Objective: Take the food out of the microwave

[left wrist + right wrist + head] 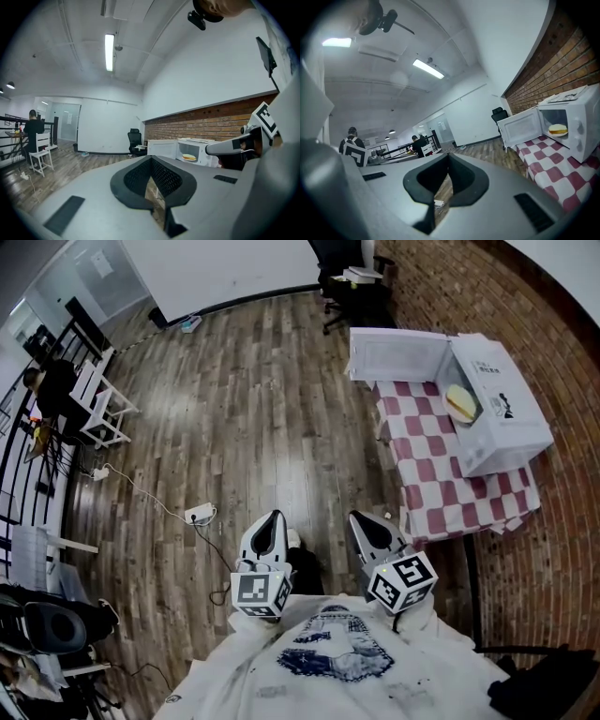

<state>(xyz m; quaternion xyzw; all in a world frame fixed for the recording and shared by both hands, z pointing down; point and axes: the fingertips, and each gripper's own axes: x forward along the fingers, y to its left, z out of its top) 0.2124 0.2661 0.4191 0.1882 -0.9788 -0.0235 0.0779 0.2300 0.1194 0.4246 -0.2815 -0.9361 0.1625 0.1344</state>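
Food (460,403): one, inside one microwave (511,432); left hand-held gripper (274,517) closed, right hand-held gripper (357,518) closed

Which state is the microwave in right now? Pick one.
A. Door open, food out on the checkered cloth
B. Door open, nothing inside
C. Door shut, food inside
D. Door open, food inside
D: the microwave has its door swung wide open, and the food sits inside the cavity.

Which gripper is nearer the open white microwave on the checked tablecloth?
Right. The right gripper hangs near the checked table's corner, short of the white microwave; the left gripper is farther off, beyond the right one.
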